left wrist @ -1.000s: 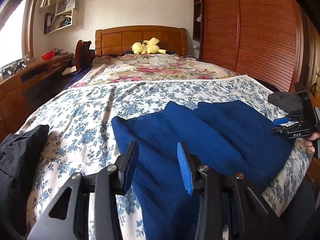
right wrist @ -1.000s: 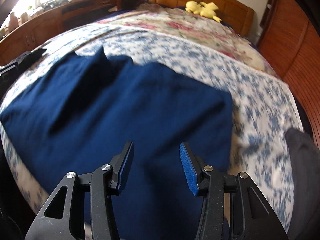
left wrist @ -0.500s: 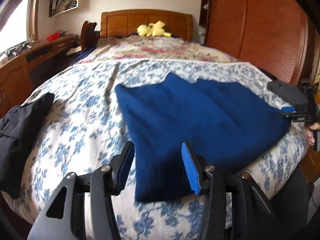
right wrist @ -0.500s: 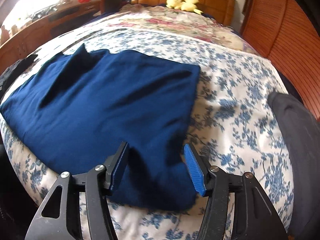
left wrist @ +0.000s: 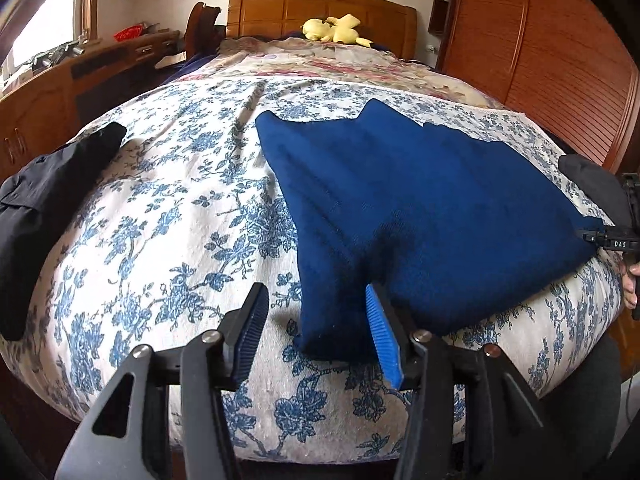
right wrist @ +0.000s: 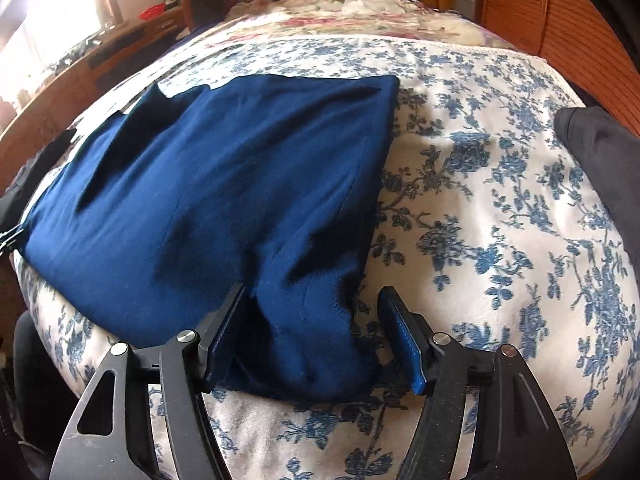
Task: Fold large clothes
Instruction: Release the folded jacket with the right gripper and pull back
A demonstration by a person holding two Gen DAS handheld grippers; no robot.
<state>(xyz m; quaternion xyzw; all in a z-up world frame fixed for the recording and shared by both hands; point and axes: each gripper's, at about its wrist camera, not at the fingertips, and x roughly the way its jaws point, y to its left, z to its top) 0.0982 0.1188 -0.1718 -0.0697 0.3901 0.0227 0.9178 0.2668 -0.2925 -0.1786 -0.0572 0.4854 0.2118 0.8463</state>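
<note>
Blue garment (left wrist: 420, 208) lies flat on the bed (left wrist: 160, 220) — left tongs (left wrist: 316, 332) and right tongs (right wrist: 316, 336) just opened, each straddling a near corner, not clamped. Pinch all layers at both corners, lift evenly.

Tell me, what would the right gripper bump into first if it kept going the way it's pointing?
Probably the blue garment. Its near corner already lies between the open jaws of the right gripper, which have just been opening, so going on would likely press that corner into the flowered bedspread beneath.
</note>
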